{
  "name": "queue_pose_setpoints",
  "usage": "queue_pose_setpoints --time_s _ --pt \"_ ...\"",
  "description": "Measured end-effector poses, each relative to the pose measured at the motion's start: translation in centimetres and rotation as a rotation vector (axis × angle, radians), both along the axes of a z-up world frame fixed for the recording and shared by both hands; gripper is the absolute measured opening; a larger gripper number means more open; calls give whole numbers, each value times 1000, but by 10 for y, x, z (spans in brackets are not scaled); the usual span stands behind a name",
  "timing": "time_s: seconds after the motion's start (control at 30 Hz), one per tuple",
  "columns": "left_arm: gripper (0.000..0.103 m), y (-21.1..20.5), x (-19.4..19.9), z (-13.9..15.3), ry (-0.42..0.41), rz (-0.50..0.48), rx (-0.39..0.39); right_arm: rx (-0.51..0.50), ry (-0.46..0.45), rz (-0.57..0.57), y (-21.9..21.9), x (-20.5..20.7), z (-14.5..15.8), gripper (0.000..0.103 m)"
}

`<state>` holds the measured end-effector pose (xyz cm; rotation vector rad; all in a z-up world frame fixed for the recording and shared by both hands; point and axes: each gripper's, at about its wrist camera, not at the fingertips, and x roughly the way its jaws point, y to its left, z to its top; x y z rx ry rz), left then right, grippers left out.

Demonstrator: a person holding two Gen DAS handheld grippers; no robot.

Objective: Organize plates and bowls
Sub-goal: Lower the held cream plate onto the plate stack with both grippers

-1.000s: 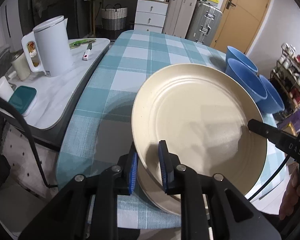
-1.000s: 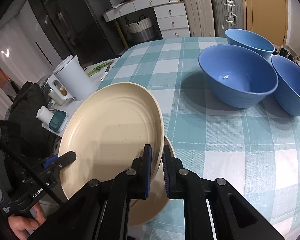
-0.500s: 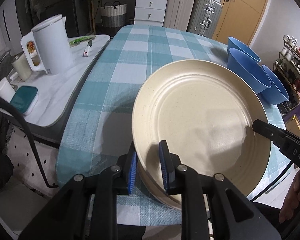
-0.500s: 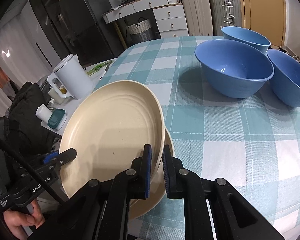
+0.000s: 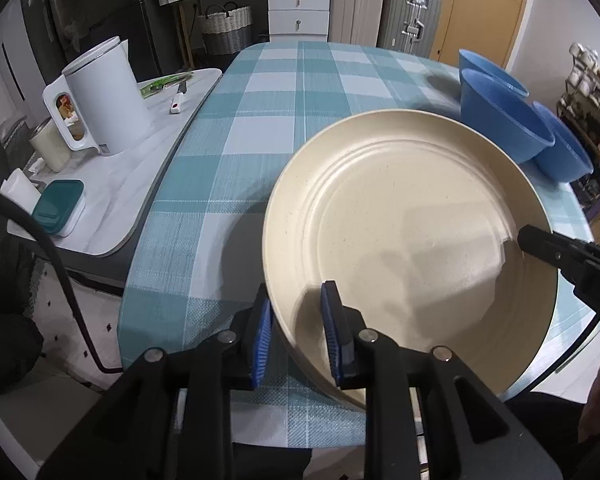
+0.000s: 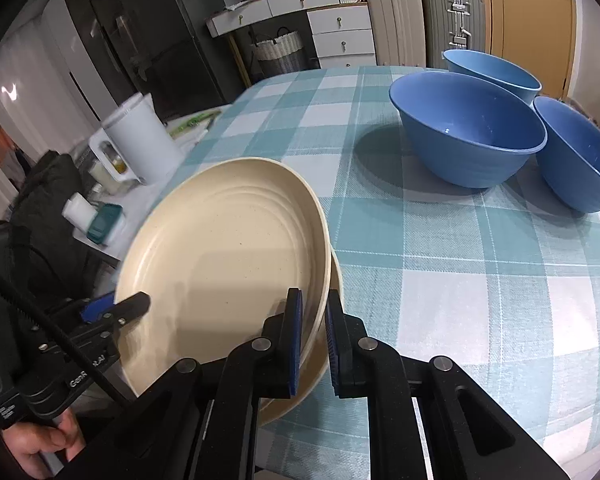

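1. A label on the left claw's (image 5: 298, 320) black body reads "GenR…AI"; a cable crosses the middle letters. It shows only in the right wrist view.
2. The right claw (image 6: 314, 328) carries pale lettering in the left wrist view, cut off at the picture's edge and not readable.
3. The top plate (image 5: 400, 220), cream and ridged, lies slightly tilted over a lower plate (image 6: 288, 404) at the near edge of the checked teal bench (image 6: 440, 260).
4. The right claw is pressed together, pinching the top plate's near rim.
5. The left claw's jaws have just been opening; they stand slightly spread, with the opposite rim between them.
6. Only the right view shows the lower plate clearly, a hand (image 6: 44, 444) on the left claw's handle, and the insides of three blue bowls (image 6: 468, 132).
7. Only the left view shows the white kettle (image 5: 104, 92) sharply.
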<state>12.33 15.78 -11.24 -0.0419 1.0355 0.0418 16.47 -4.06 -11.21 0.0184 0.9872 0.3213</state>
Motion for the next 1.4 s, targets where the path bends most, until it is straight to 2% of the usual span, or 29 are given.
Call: queue_pose_setpoints --time_s 0.43,0.67,0.93,1.03,1.13,1.3,1.4 --pt "26 -12 -1 -14 34 -15 107 -53 -21 40 5 -8 1 11" --pt "26 -11 0 -13 37 -15 103 -77 -37 60 6 -12 4 12" --pt "28 -15 -1 -15 35 -23 141 -143 -47 76 12 -14 0 13" --pt "29 -14 -1 -14 33 -21 126 -179 -61 92 16 -17 -1 13" --pt "30 -7 0 -10 25 0 72 -226 -84 112 21 -19 -1 14" --pt "31 -10 -1 -5 -2 -3 94 -282 -93 128 25 -20 -6 15" --pt "31 -10 -1 -5 0 -3 94 -280 -80 130 25 -18 -9 15"
